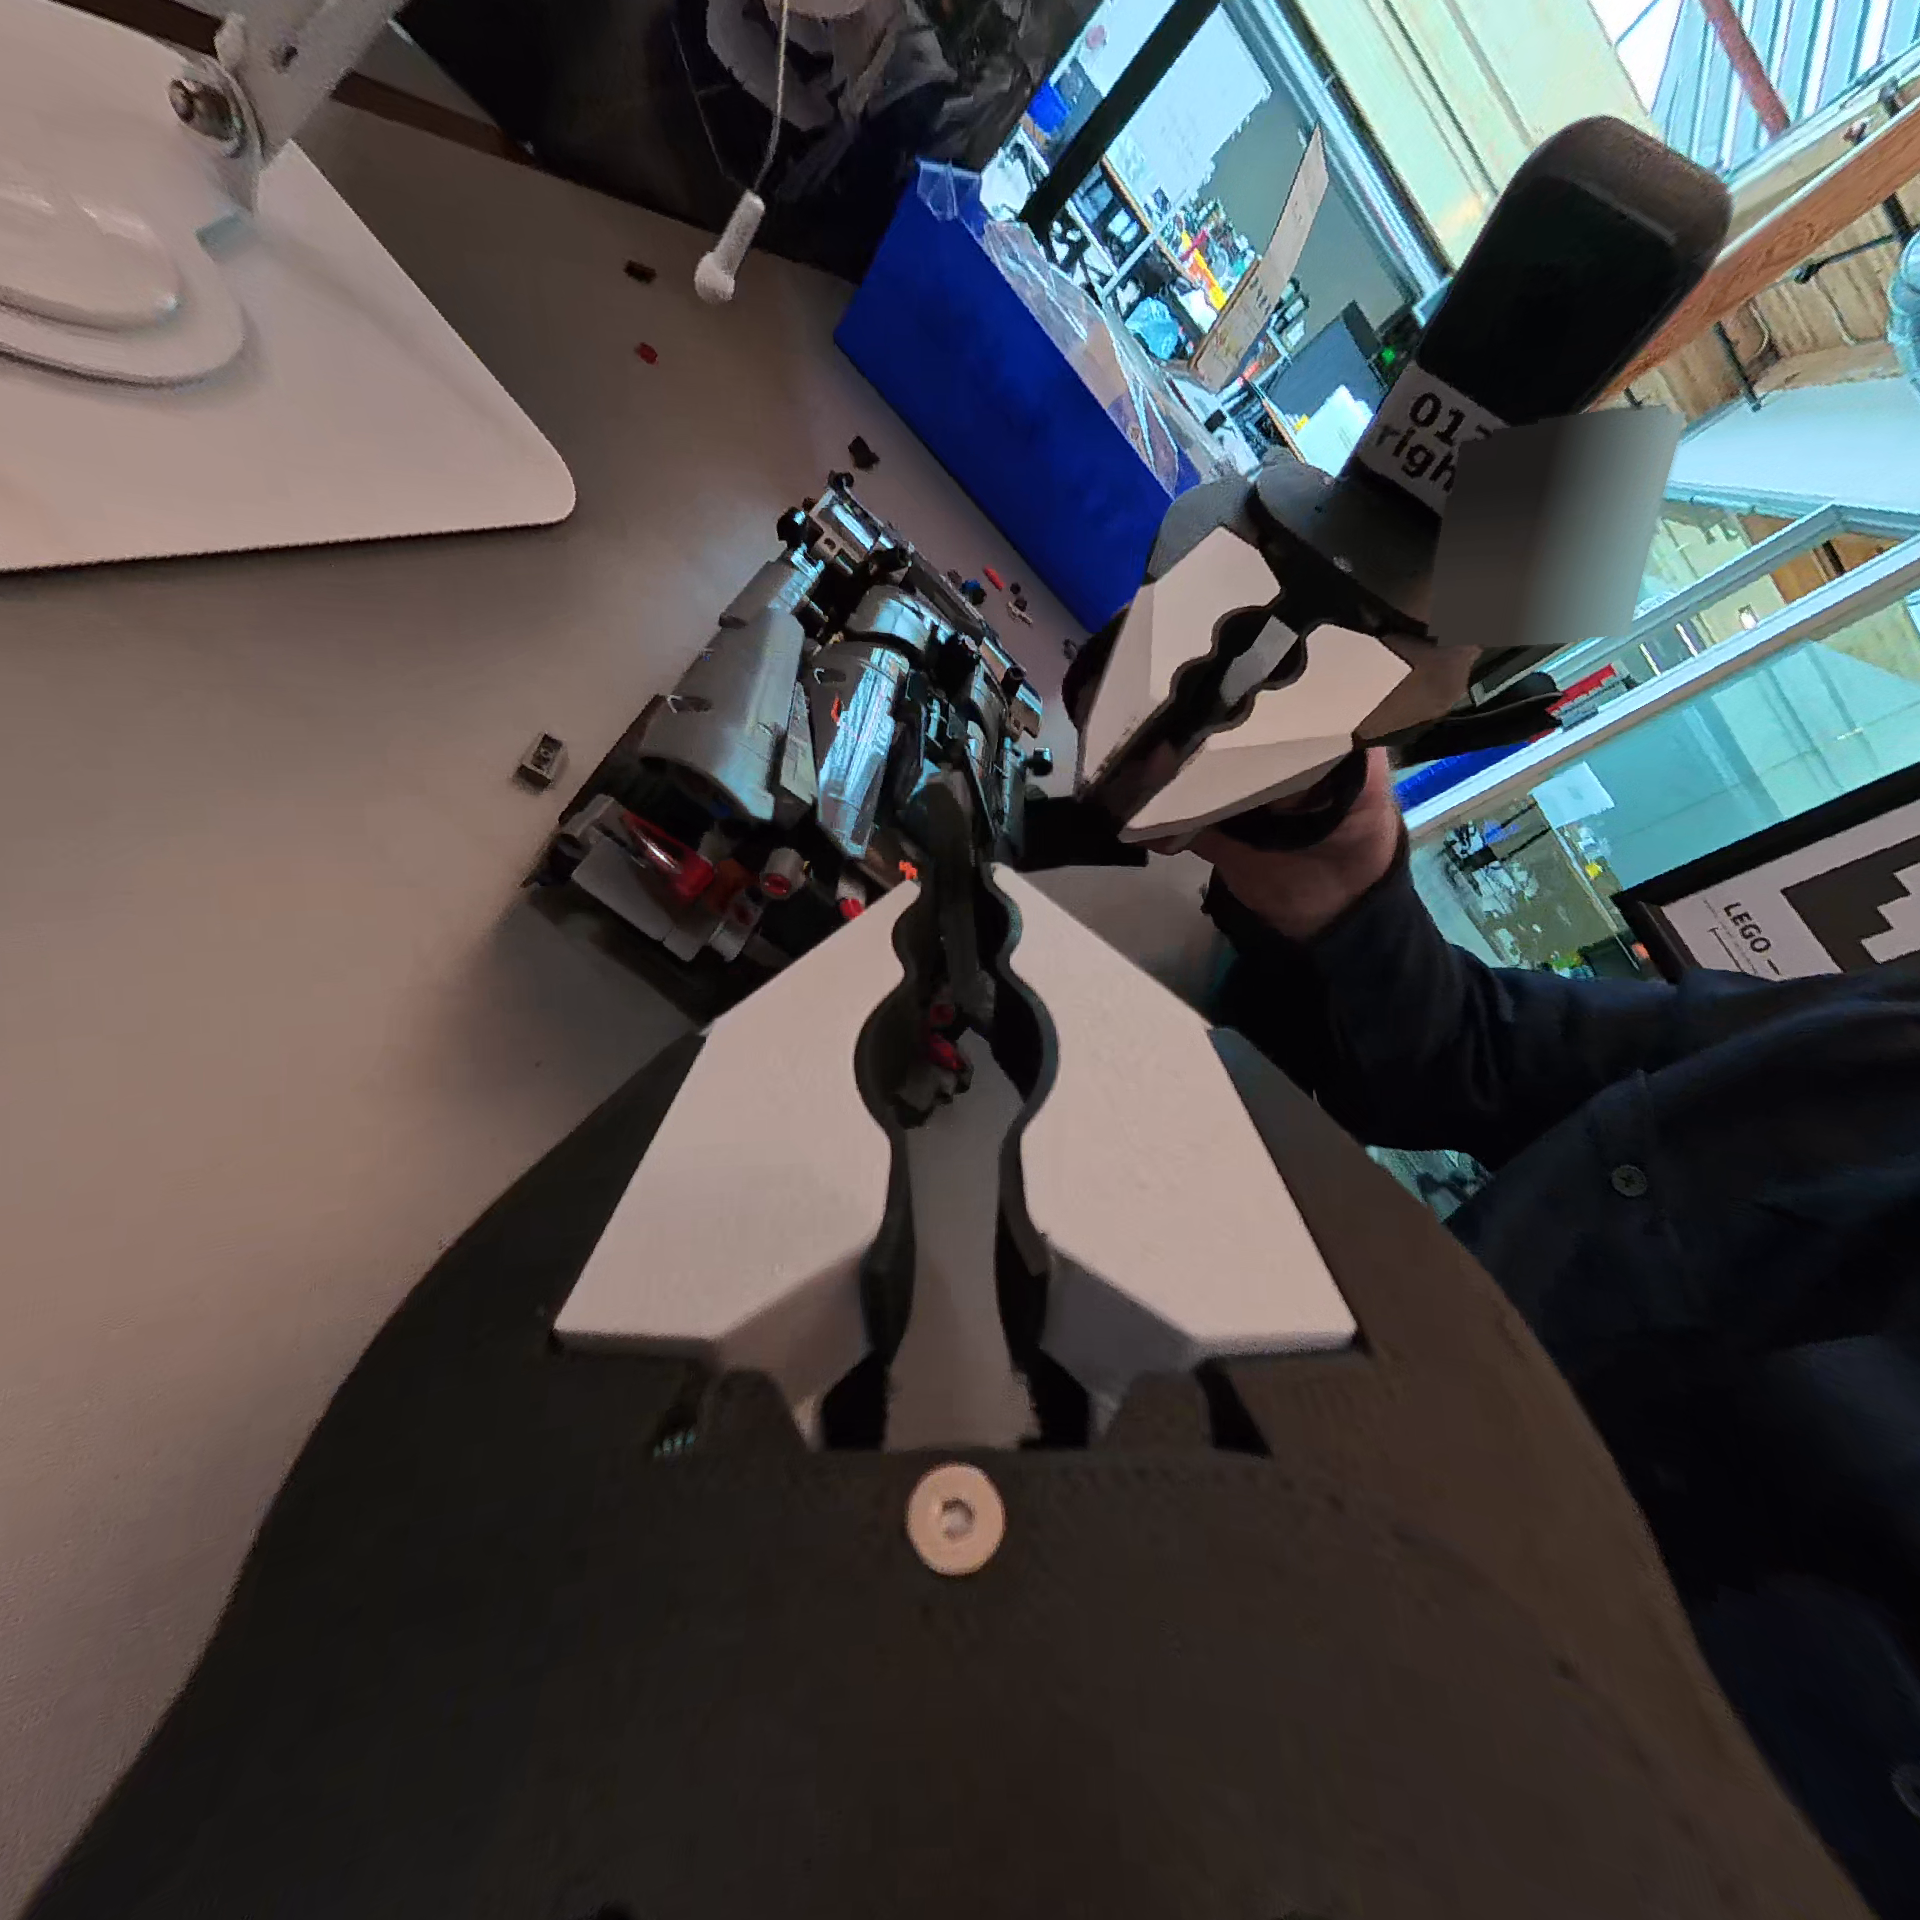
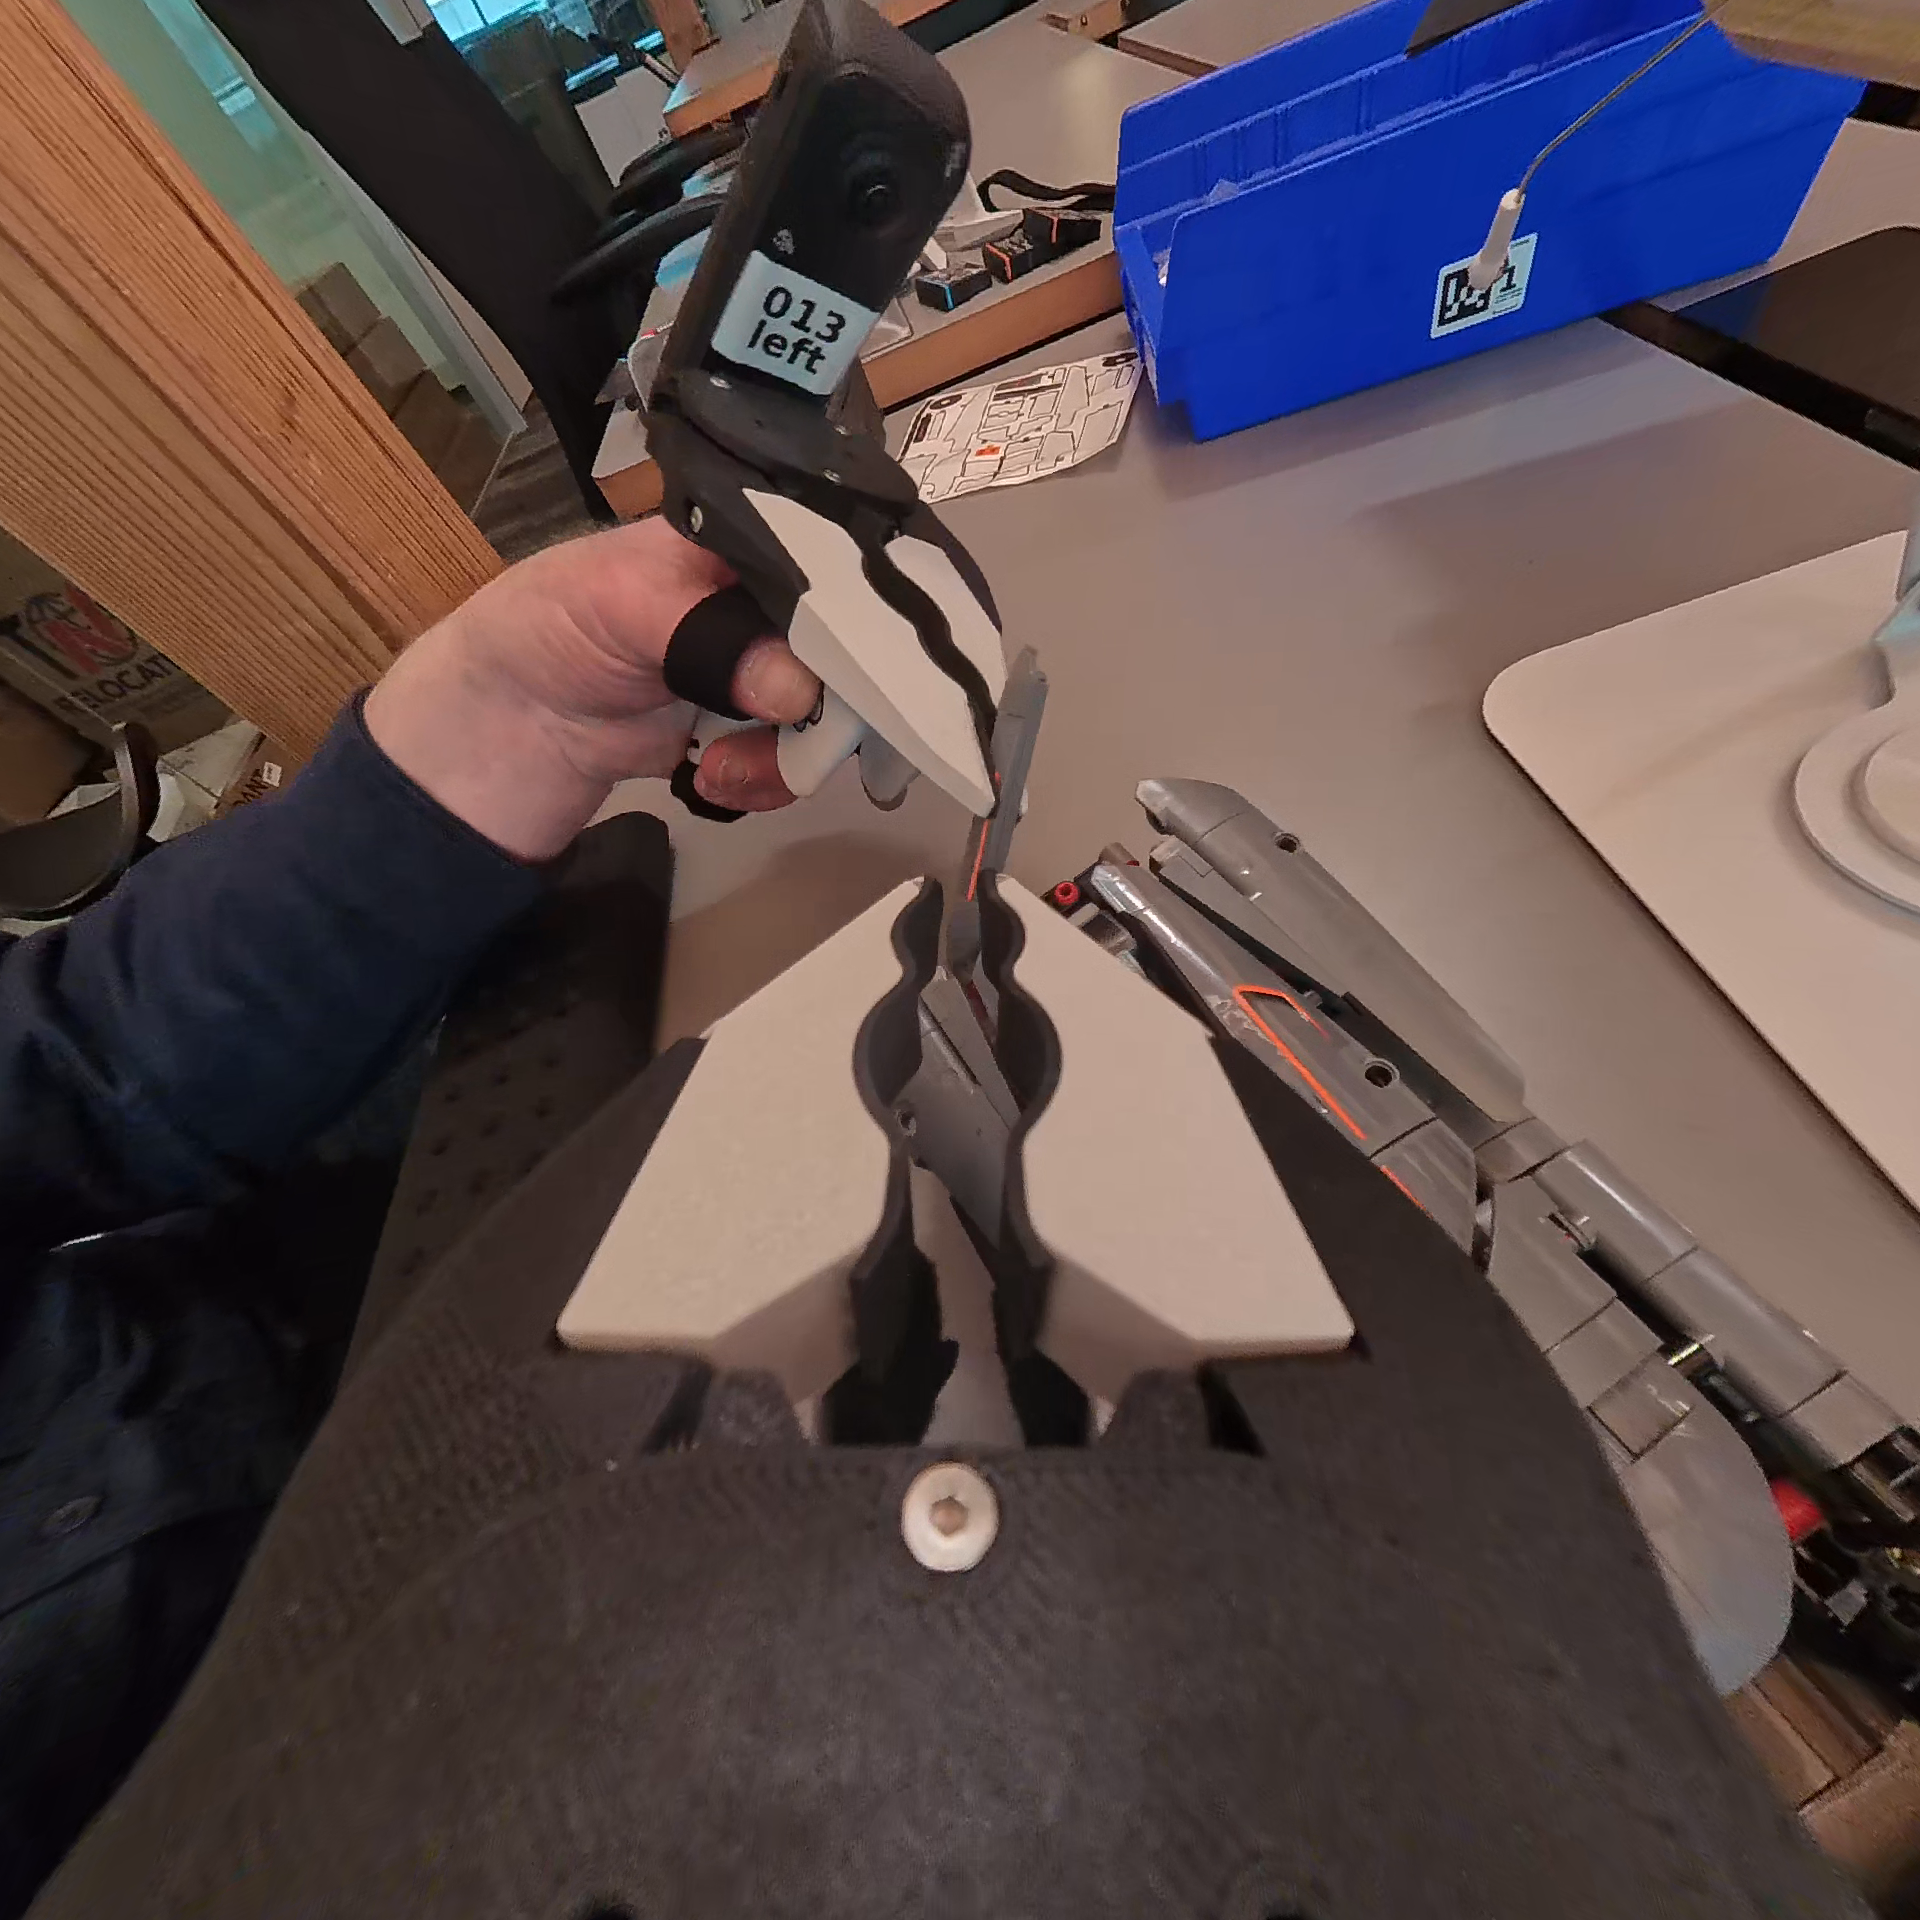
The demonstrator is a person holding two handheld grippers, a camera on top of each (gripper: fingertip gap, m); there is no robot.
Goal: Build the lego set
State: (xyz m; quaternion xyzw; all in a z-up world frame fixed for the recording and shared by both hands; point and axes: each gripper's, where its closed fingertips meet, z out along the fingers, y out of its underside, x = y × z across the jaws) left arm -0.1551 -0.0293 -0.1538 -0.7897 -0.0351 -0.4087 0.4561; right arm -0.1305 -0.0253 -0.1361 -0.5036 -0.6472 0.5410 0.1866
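Main risk: both grippers pinch the same long grey panel piece (image 2: 1006,769) from opposite ends, up off the table, so any twist or pull between the two hands can pop it out of one grip or bend it at a joint. Left gripper (image 1: 951,904) has its jaws nearly closed around the dark strip, with small red pins visible in the gap behind. Right gripper (image 2: 961,904) is likewise nearly closed on the grey-and-orange-edged end. If it slips it lands on the lego model (image 1: 821,717) right below and could knock panels loose. The model sits on the grey table (image 2: 1299,623), just beside the grippers, between the blue bin (image 2: 1455,208) and the white mat (image 1: 312,416): grey and silver body panels, thin orange line trim, red pins, black frame. Loose small pieces (image 1: 540,758) are scattered near it.
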